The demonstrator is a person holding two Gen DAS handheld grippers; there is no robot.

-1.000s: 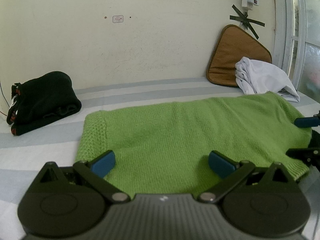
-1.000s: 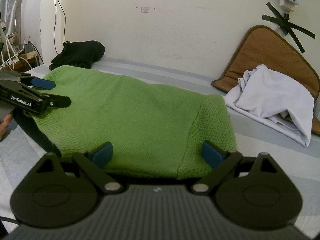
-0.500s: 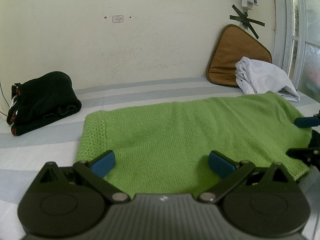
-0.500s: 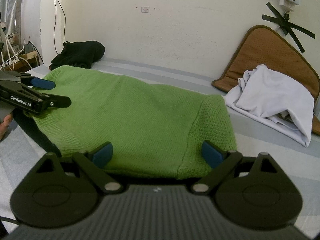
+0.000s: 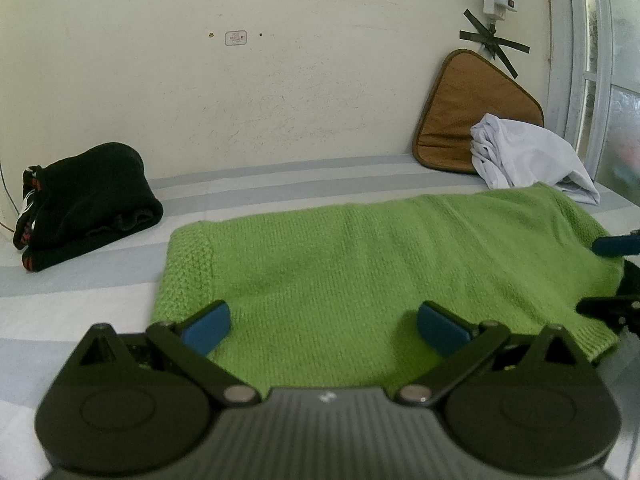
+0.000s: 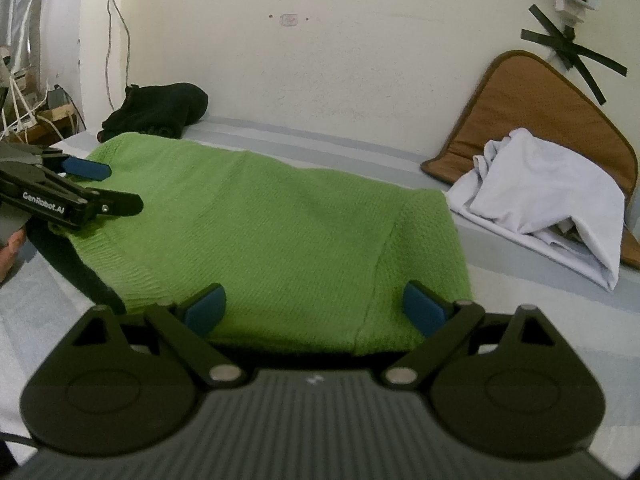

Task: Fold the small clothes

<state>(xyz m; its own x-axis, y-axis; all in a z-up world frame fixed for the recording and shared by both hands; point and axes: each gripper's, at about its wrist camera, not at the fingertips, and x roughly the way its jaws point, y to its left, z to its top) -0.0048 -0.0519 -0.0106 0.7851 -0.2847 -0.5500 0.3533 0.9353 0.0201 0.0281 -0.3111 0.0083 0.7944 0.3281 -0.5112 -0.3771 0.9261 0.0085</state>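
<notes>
A green knitted garment lies flat across the striped bed. My left gripper hangs open over the garment's near edge toward its left end, blue pads wide apart and holding nothing. Over the near edge toward the other end, my right gripper is open too, empty between its pads. Each gripper shows in the other's view: the right one at the far right edge, the left one at the left.
A folded black garment sits at the bed's far left by the wall. A crumpled white garment rests on a brown cushion at the far right. Cables hang at the left. A window frame borders the right.
</notes>
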